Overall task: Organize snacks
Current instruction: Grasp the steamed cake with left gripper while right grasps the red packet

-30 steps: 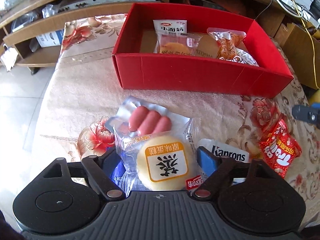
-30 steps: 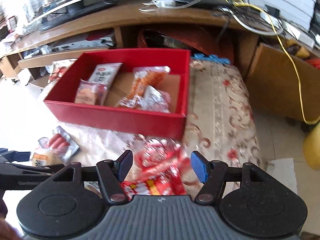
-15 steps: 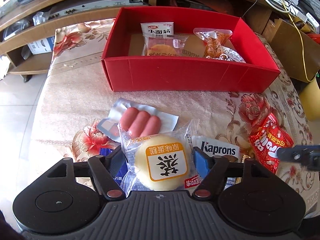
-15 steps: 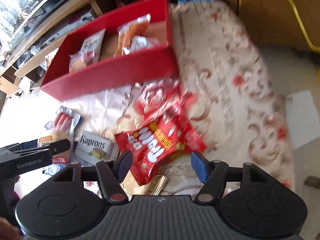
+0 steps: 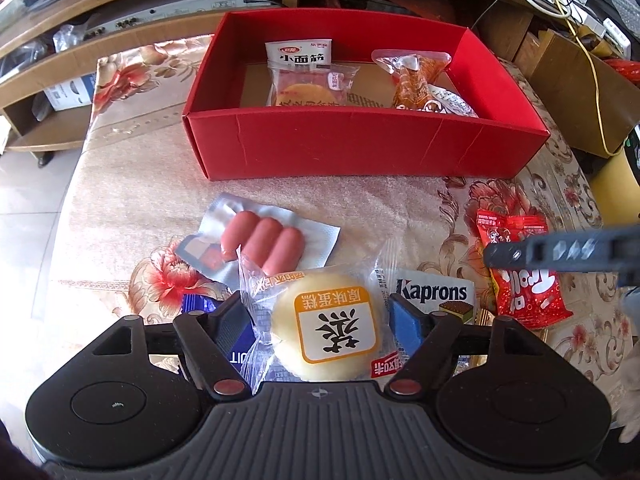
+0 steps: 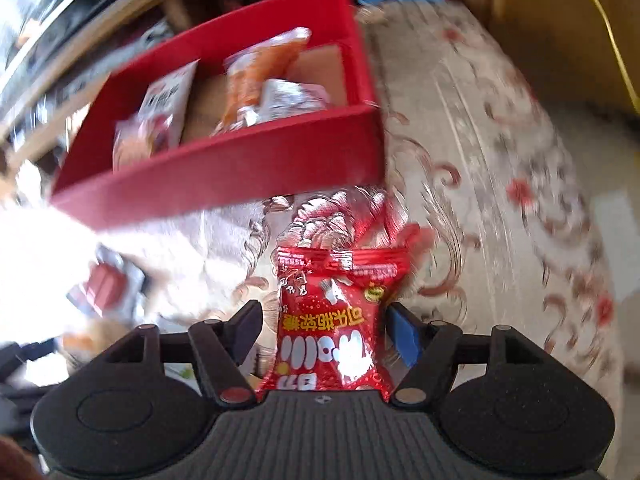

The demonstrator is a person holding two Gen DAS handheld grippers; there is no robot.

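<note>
A red box [image 5: 360,148] stands at the back of the floral table and holds several snack packets. My left gripper [image 5: 318,316] is open around a round yellow cake packet [image 5: 328,332]; its fingers stand at the packet's sides. A sausage pack [image 5: 260,240] lies just ahead and a Kaprons wafer packet [image 5: 436,296] to the right. My right gripper [image 6: 324,320] is open around a red candy bag [image 6: 336,320], which also shows in the left wrist view [image 5: 524,280]. The red box [image 6: 240,176] lies ahead of it.
A blue packet [image 5: 236,340] lies under the cake packet. A wooden shelf unit [image 5: 120,8] with electronics stands behind the table. A cardboard box [image 5: 580,80] and a yellow cable [image 5: 592,60] are at the right. The table's left edge drops to tiled floor [image 5: 28,200].
My right gripper has dropped down over the red candy bag, which now lies between its fingers. My left gripper has crept slightly forward around the cake packet.
</note>
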